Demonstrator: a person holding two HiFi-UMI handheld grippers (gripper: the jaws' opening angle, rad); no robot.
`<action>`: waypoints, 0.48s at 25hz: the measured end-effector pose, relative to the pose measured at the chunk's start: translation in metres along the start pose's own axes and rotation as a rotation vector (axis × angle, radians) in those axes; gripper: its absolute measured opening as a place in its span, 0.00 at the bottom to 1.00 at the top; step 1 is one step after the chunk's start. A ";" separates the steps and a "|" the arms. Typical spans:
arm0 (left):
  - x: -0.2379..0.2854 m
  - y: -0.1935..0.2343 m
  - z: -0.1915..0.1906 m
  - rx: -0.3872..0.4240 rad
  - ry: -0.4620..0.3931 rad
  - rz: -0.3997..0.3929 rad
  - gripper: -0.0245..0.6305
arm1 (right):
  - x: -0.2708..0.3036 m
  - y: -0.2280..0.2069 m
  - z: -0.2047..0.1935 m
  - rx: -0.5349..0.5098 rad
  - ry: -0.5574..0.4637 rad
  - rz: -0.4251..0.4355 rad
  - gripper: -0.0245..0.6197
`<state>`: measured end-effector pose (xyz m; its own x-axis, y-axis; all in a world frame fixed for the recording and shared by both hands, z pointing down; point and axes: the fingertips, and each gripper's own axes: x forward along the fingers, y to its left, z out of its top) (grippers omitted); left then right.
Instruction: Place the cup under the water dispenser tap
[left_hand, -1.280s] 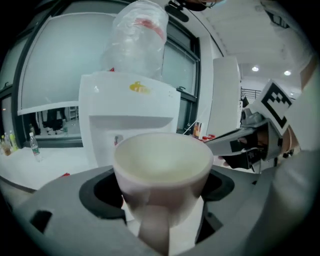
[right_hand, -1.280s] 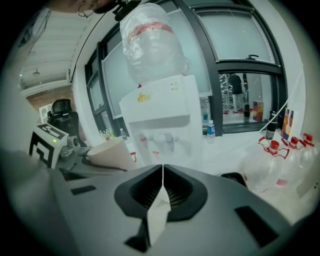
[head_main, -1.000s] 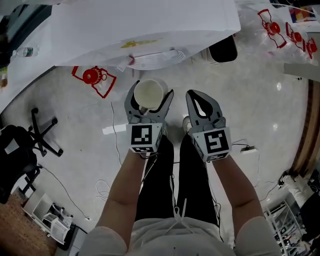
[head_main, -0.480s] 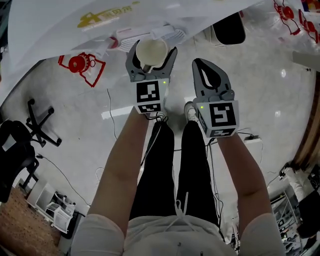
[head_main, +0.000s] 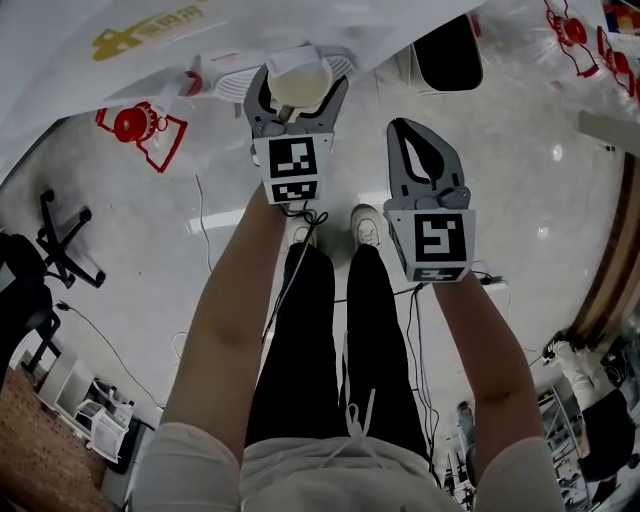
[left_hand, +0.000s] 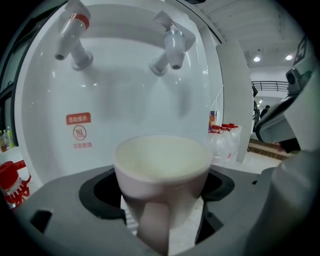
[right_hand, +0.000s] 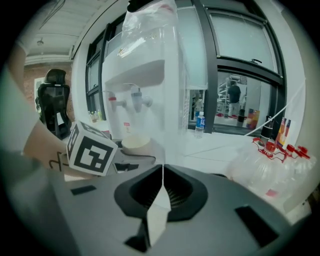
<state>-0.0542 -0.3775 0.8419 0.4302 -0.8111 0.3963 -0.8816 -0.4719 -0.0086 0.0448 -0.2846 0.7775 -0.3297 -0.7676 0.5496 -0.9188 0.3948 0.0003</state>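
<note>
White dispenser (left_hand: 125, 95) ahead, left gripper (head_main: 299, 88) jaws clamp an empty cream cup (left_hand: 162, 172).

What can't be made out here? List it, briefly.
- Base of the cup: left gripper view, sunk between the jaws of the left tool.
- The taps: head view, covered by the top of the dispenser.
- Print on the red label: left gripper view, too small and blurred.
</note>
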 end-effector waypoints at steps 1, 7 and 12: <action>0.001 -0.001 -0.001 0.001 -0.001 -0.002 0.72 | -0.001 -0.001 -0.002 -0.001 0.004 0.002 0.08; 0.003 -0.003 -0.002 0.027 -0.041 0.000 0.73 | -0.005 0.008 0.004 -0.019 -0.023 0.060 0.08; 0.007 -0.007 -0.004 0.001 -0.045 -0.015 0.73 | -0.009 0.005 0.002 -0.007 -0.028 0.062 0.08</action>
<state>-0.0459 -0.3784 0.8486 0.4515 -0.8189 0.3544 -0.8750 -0.4840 -0.0036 0.0424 -0.2766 0.7706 -0.3921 -0.7552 0.5254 -0.8948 0.4457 -0.0271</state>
